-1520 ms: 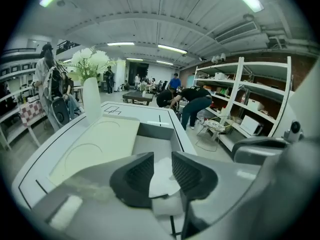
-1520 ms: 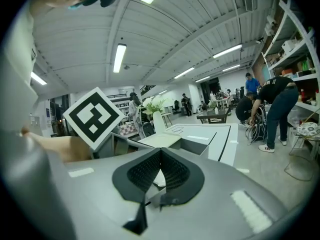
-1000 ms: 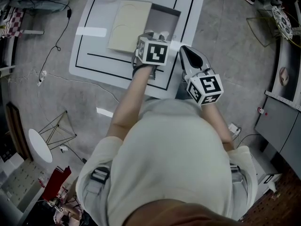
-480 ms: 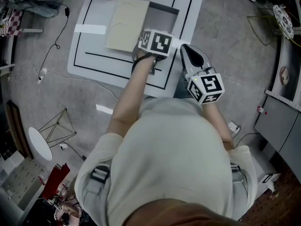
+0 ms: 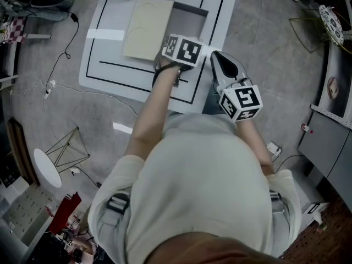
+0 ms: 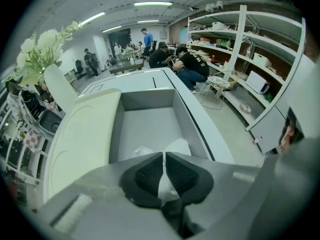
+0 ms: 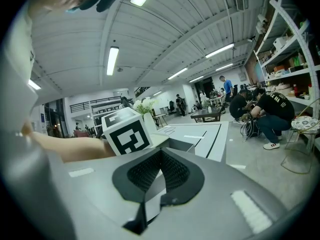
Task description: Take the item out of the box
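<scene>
Now, the layout first. The white table [image 5: 104, 54] with black lines carries the grey box [image 5: 192, 16], open, with its cream lid [image 6: 80, 144] lying flat alongside on your left. The item [image 6: 178, 147] – a soft, crumpled white thing, possibly a bag or wrapping – sits on the box floor at the end nearest you.

Step in hand, as judged: the grasp. Your left gripper [image 6: 164, 165] points steeply down into the box. Its jaws have just been closing and now stand almost together, with a thin fold of the white item pinched between the pads. Your right gripper [image 7: 161, 166] is held about level beside the box, jaws together on nothing.

Next move, as judged: a straight lift clear of the box walls, slow enough that the thin fold does not slip out.

Orientation: the item looks to lie across the box's near end, so its long axis is probably crosswise, with the pinched fold pointing up toward your gripper. Its far edge is hidden, so this stays uncertain.
</scene>
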`<state>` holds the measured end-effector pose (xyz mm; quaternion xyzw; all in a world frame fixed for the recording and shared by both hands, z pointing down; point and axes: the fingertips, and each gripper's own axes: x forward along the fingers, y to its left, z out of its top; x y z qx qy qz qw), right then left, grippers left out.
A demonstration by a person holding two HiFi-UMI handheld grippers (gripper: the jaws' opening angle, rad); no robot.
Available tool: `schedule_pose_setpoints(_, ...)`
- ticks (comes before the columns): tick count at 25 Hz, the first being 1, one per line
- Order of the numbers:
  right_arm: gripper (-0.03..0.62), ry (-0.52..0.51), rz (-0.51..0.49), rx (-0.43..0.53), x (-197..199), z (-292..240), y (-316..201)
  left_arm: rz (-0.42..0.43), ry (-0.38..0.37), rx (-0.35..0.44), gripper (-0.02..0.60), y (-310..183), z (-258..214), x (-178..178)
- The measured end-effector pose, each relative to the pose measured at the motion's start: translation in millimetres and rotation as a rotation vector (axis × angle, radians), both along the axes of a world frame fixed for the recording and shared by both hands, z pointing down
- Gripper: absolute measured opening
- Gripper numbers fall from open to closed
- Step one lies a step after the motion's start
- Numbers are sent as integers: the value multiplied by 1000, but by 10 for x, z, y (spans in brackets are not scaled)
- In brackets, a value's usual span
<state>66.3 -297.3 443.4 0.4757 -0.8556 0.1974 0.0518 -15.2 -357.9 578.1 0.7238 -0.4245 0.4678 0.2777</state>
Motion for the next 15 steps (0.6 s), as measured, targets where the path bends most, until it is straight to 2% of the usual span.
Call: schedule_pose_setpoints(15,-2,-1,3,32,-32,-123,121,19,58,109,3,38,-440,-7)
